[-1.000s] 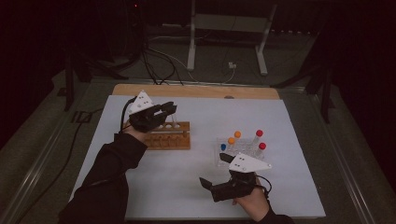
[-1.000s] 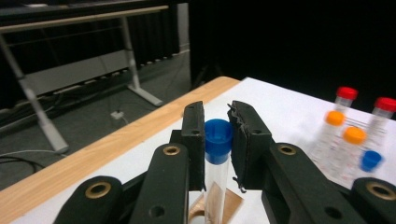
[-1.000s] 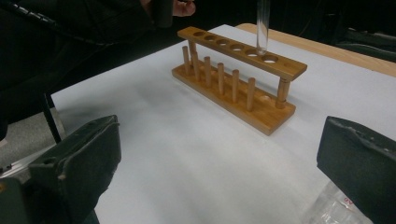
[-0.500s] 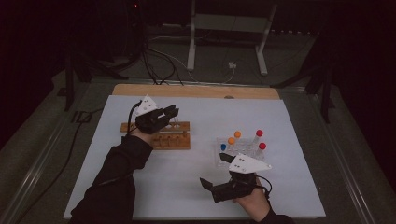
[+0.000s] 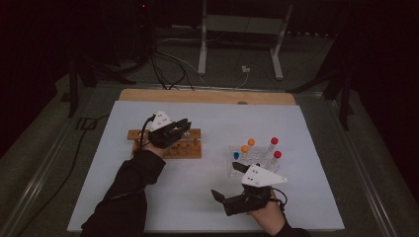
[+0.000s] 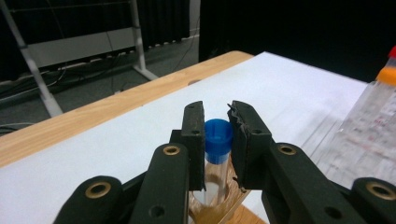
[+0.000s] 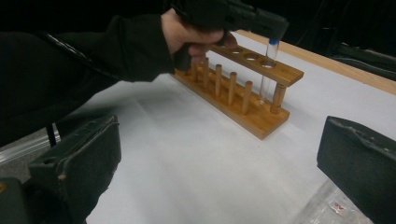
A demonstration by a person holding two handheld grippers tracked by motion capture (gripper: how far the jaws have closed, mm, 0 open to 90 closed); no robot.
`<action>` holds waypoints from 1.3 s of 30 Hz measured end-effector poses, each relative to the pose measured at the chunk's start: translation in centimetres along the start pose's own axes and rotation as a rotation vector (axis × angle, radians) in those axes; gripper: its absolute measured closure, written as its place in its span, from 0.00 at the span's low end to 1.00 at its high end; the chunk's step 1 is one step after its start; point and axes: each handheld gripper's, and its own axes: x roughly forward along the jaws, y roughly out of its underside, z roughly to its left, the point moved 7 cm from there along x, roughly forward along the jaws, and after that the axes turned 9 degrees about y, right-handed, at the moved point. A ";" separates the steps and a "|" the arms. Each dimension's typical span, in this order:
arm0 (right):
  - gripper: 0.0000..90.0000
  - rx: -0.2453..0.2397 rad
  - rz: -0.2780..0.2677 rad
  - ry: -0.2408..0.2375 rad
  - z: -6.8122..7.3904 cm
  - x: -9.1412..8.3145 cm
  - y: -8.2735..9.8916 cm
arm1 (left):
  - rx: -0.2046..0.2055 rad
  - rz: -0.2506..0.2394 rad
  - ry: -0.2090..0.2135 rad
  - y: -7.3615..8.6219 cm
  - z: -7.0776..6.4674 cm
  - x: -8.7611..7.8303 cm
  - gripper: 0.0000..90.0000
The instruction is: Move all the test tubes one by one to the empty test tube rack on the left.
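Observation:
My left gripper (image 6: pixel 217 114) is shut on a clear test tube with a blue cap (image 6: pixel 218 140), pads pressed on either side of the cap. The tube stands upright in the end hole of a wooden rack (image 5: pixel 190 150), and its lower part sits inside the rack. From the right gripper view, the tube (image 7: pixel 269 70) stands at the far end of the rack (image 7: pixel 243 100), under the left gripper (image 7: pixel 273 25). My right gripper (image 5: pixel 226 180) rests low near the table's front edge, jaws wide open with nothing between them (image 7: pixel 222 158).
A clear plastic rack (image 5: pixel 252 160) holds several tubes with orange, red and blue caps, right of the wooden rack and just beyond my right gripper. One orange-capped tube (image 6: pixel 373 112) looms blurred beside the left gripper. A white sheet (image 5: pixel 316 123) covers the table; a bare wooden strip runs along the back.
My left gripper has sunk toward the wooden rack with the blue-capped tube, which now sits in the end hole. The right gripper has kept still.

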 end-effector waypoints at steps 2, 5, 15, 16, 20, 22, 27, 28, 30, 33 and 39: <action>0.00 0.002 -0.006 0.000 0.0 -0.1 0.0 | 0.005 0.010 -0.005 0.4 0.0 0.3 0.86; 0.00 0.002 -0.016 0.003 -0.1 -0.2 -0.1 | 0.004 0.004 -0.007 0.7 0.0 0.3 0.86; 0.00 0.014 -0.035 0.006 -0.2 -0.9 -0.9 | 0.003 0.033 0.005 0.6 -0.2 0.3 0.85; 0.00 0.011 -0.046 0.016 -0.4 -1.0 -1.1 | -0.001 0.037 0.004 0.6 -0.2 0.3 0.84; 0.00 0.027 -0.053 0.003 -1.0 -1.7 -1.9 | 0.009 0.060 0.026 0.4 -0.6 0.3 0.69; 0.00 0.034 -0.055 0.002 -1.5 -2.1 -2.2 | 0.009 0.049 0.028 -0.2 -0.8 -0.1 0.60; 0.00 0.067 -0.069 0.016 -3.0 -2.9 -3.0 | -0.004 0.027 0.062 -2.0 -1.6 -1.8 0.31; 0.00 0.067 -0.072 0.026 -3.3 -3.1 -3.1 | -0.015 0.027 0.077 -2.2 -1.8 -2.1 0.26; 0.00 0.067 -0.079 0.057 -4.0 -3.4 -3.3 | -0.023 0.032 0.103 -2.6 -2.3 -2.9 0.17; 0.00 0.084 -0.077 0.078 -4.8 -3.6 -3.5 | -0.027 0.041 0.128 -2.8 -3.1 -4.1 0.08; 0.00 0.133 -0.057 0.154 -6.1 -3.3 -3.4 | -0.024 0.041 0.179 -2.4 -4.7 -6.5 0.02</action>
